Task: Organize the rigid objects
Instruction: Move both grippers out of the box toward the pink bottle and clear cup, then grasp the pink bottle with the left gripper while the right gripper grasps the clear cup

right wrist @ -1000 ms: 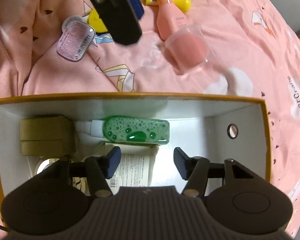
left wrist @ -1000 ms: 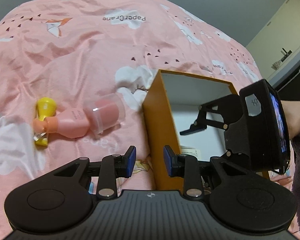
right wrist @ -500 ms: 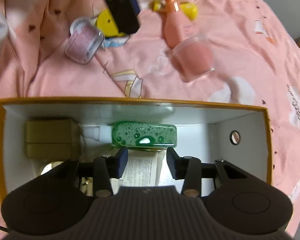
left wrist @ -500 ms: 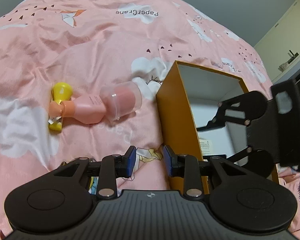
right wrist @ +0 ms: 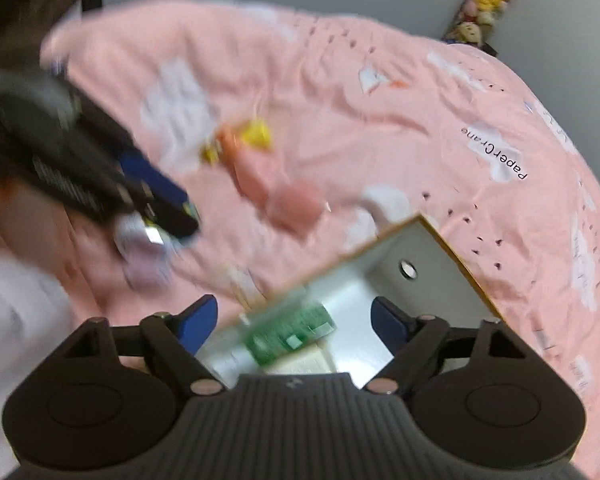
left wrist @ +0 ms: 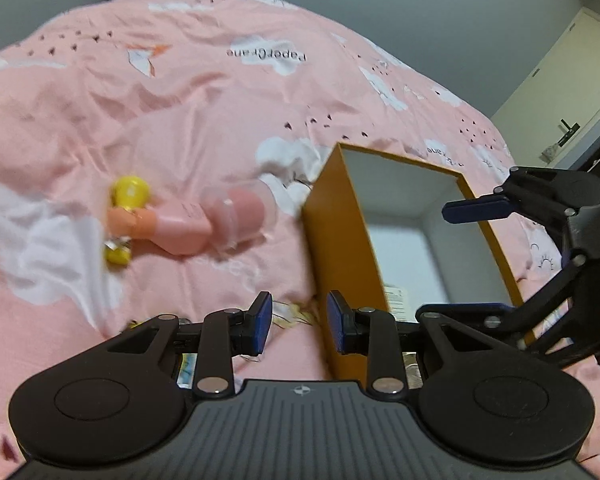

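Here, the green bottle [right wrist: 290, 334] lies inside the orange box [left wrist: 342, 240], low in the centre of the right wrist view, above a white printed card [right wrist: 304, 362]. The box sits open on the pink bed cover [left wrist: 180, 112], its white inner walls visible and a round hole [right wrist: 407, 269] in its far wall.

The right tool [right wrist: 294, 322] hangs above the box opening. Its jaws have just been opening and stand wide apart; nothing is between the pads, and the bottle rests below them in the box. In the left wrist view this tool appears at the right edge of the frame, over the box.

Outside the box, at centre left of the left wrist view, a pink pump bottle [left wrist: 180, 230] lies on its side on the cover, with a clear cap [left wrist: 240, 216] at the end nearest the box. A yellow item [left wrist: 126, 216] lies against its pump end.

The left tool [left wrist: 299, 322] is clenched, with a small gap between the blue pads and nothing gripped. It points at the cover just beside the near left wall of the box. In the right wrist view it appears blurred at left, above a small pale packet [right wrist: 142, 248].
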`<state>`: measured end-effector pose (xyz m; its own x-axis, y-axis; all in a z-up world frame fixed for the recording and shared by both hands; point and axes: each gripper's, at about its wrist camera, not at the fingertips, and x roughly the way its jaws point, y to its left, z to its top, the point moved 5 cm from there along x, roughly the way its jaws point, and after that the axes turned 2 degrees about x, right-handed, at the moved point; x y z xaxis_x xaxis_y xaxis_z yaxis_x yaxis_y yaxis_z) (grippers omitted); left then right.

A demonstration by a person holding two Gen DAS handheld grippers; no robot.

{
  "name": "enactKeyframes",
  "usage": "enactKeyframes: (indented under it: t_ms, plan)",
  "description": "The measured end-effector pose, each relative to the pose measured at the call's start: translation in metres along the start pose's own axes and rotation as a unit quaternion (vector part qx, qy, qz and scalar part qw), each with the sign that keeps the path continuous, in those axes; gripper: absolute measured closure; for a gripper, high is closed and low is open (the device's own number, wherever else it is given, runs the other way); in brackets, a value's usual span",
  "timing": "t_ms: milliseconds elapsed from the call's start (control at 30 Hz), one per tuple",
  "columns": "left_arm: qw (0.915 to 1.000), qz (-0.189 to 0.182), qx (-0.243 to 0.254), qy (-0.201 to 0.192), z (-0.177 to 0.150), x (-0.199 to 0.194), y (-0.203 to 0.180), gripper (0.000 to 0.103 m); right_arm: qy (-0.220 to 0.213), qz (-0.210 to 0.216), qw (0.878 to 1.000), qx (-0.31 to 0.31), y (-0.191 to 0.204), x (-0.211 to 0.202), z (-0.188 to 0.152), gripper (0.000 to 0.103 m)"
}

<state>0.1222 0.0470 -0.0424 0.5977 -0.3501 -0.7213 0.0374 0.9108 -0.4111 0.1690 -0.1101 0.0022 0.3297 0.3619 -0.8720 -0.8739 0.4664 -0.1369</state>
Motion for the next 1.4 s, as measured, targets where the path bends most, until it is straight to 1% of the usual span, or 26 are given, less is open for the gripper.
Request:
enactKeyframes:
  t_ms: [100, 167, 233, 333, 400, 467, 533, 600, 667, 700, 733, 767, 833, 900, 967, 1033, 1100, 1167, 1233, 1300, 1333, 1400]
  plan:
    - [0.9998, 0.010, -0.006, -0.013, 0.003, -0.009, 0.010, 0.068, -0.006, 0.023, 0.998, 0.051, 0.007, -0.001, 0.012, 0.016]
    - [0.9994, 0.028, -0.010, -0.020, 0.006, -0.014, 0.019, 0.067, 0.000, 0.030, 0.998, 0.062, 0.015, 0.006, 0.021, 0.016]
    - [0.9988, 0.045, -0.004, -0.020, 0.009, -0.018, 0.028, 0.058, 0.009, 0.024, 0.998, 0.060, 0.021, 0.015, 0.028, 0.016]
    - [0.9984, 0.055, 0.002, -0.004, 0.009, -0.020, 0.040, 0.056, 0.014, 0.015, 0.999, 0.043, 0.031, 0.028, 0.035, 0.016]
    - [0.9986, 0.052, 0.001, 0.014, 0.008, -0.019, 0.049, 0.056, 0.014, 0.027, 0.999, 0.032, 0.036, 0.036, 0.039, 0.019]
    - [0.9977, 0.060, 0.004, 0.030, 0.006, -0.017, 0.057, 0.056, 0.020, 0.041, 0.999, 0.027, 0.043, 0.046, 0.042, 0.025]
    - [0.9963, 0.072, 0.020, 0.042, 0.005, -0.016, 0.062, 0.057, 0.026, 0.045, 0.998, 0.024, 0.048, 0.055, 0.046, 0.030]
    - [0.9946, 0.081, 0.038, 0.052, 0.007, -0.015, 0.065, 0.056, 0.032, 0.048, 0.998, 0.022, 0.051, 0.065, 0.049, 0.032]
    - [0.9935, 0.080, 0.058, 0.057, 0.013, -0.014, 0.066, 0.055, 0.035, 0.048, 0.998, 0.020, 0.052, 0.074, 0.054, 0.032]
    - [0.9925, 0.082, 0.071, 0.056, 0.018, -0.014, 0.066, 0.050, 0.036, 0.043, 0.998, 0.018, 0.051, 0.079, 0.056, 0.032]
    - [0.9913, 0.084, 0.085, 0.055, 0.023, -0.014, 0.065, 0.043, 0.037, 0.039, 0.998, 0.014, 0.050, 0.083, 0.058, 0.032]
    - [0.9893, 0.087, 0.105, 0.053, 0.028, -0.013, 0.064, 0.040, 0.037, 0.033, 0.999, 0.009, 0.047, 0.087, 0.060, 0.032]
    - [0.9829, 0.088, 0.154, 0.049, 0.038, -0.009, 0.057, 0.035, 0.037, 0.026, 0.999, -0.002, 0.039, 0.092, 0.064, 0.032]
    - [0.9756, 0.082, 0.197, 0.052, 0.046, 0.000, 0.051, 0.034, 0.040, 0.012, 0.999, -0.011, 0.028, 0.099, 0.067, 0.032]
    - [0.9684, 0.074, 0.230, 0.061, 0.052, 0.014, 0.048, 0.034, 0.049, 0.000, 0.999, -0.003, 0.014, 0.107, 0.070, 0.032]
    - [0.9631, 0.068, 0.250, 0.071, 0.056, 0.027, 0.048, 0.034, 0.055, -0.007, 0.998, 0.006, 0.003, 0.114, 0.073, 0.032]
    - [0.9530, 0.065, 0.284, 0.084, 0.058, 0.042, 0.046, 0.034, 0.059, -0.007, 0.998, 0.016, -0.006, 0.122, 0.075, 0.032]
    - [0.9397, 0.069, 0.320, 0.098, 0.057, 0.055, 0.046, 0.034, 0.064, -0.001, 0.998, 0.023, -0.011, 0.130, 0.079, 0.032]
    - [0.9243, 0.072, 0.357, 0.114, 0.055, 0.069, 0.046, 0.034, 0.067, 0.002, 0.997, 0.023, -0.014, 0.137, 0.082, 0.032]
    - [0.9113, 0.074, 0.386, 0.124, 0.052, 0.080, 0.046, 0.035, 0.063, 0.011, 0.998, 0.022, -0.015, 0.142, 0.085, 0.032]
    - [0.9076, 0.071, 0.392, 0.133, 0.052, 0.084, 0.047, 0.036, 0.060, 0.015, 0.998, 0.020, -0.014, 0.143, 0.086, 0.032]
    - [0.9059, 0.063, 0.392, 0.148, 0.052, 0.092, 0.049, 0.036, 0.061, 0.015, 0.998, 0.018, -0.016, 0.149, 0.088, 0.032]
